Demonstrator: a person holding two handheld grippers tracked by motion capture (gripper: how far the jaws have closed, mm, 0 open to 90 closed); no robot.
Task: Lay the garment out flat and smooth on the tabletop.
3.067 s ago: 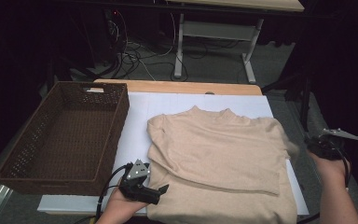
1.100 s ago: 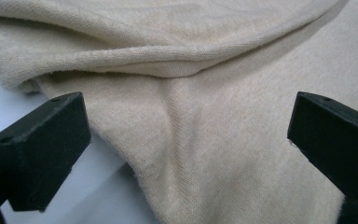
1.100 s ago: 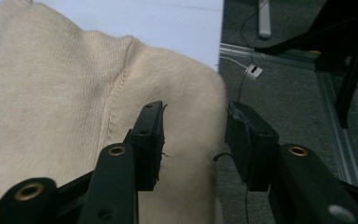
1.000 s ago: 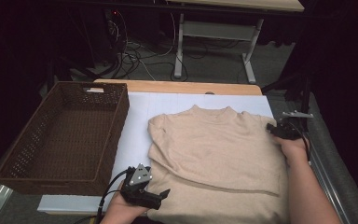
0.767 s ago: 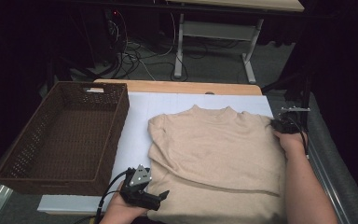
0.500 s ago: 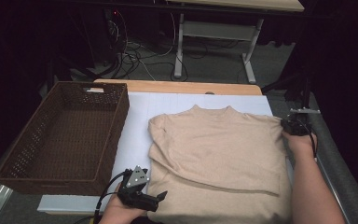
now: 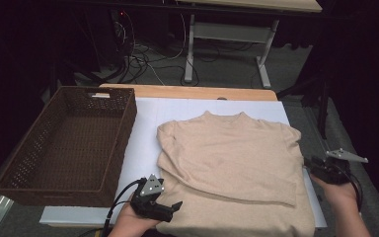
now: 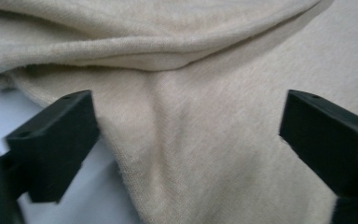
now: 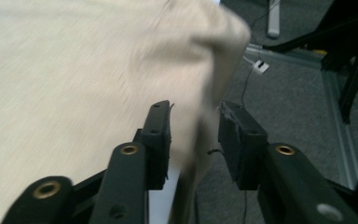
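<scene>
High view, plain beige sweater [image 7: 232, 163] without readable label, left tongs [image 7: 170, 210] spread wide, right tongs [image 9: 193, 135] parted around its edge.

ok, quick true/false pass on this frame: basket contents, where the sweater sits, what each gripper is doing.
1. The wicker basket is empty. True.
2. The beige sweater lies inside the basket. False: it is spread on the white sheet to the right of the basket.
3. The left gripper stands open with the sweater's lower edge between its jaws. True; they have just been closing a little and the pads do not press yet.
4. The right gripper hovers over the basket. False: it is at the sweater's right edge, where a fold of fabric hangs in the gap of its slightly parted jaws, which have just been opening.
5. The sweater's collar points toward the person. False: it points away.
</scene>
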